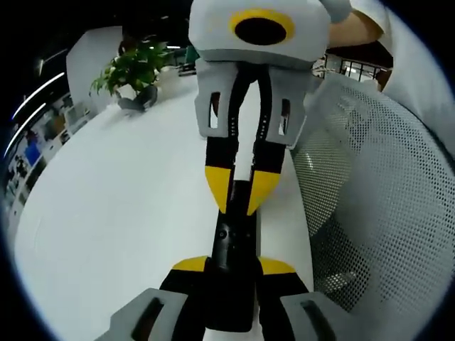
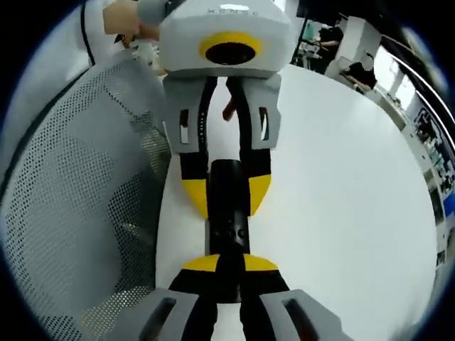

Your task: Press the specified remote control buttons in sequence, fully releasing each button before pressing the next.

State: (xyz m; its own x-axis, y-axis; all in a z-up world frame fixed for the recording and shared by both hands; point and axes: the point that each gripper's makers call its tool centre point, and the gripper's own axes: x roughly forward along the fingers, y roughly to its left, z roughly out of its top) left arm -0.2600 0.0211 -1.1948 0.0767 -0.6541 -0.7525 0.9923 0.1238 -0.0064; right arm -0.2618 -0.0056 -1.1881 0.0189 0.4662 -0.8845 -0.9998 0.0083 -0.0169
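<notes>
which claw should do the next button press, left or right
Probably the right claw: its tips come together over the far end of the remote, just beyond the small buttons. The left claw clamps the remote's body, so it looks better kept as the holder.

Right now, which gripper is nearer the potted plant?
The right gripper: in the left gripper view the potted plant stands on the table beyond it, past the remote control.
</notes>
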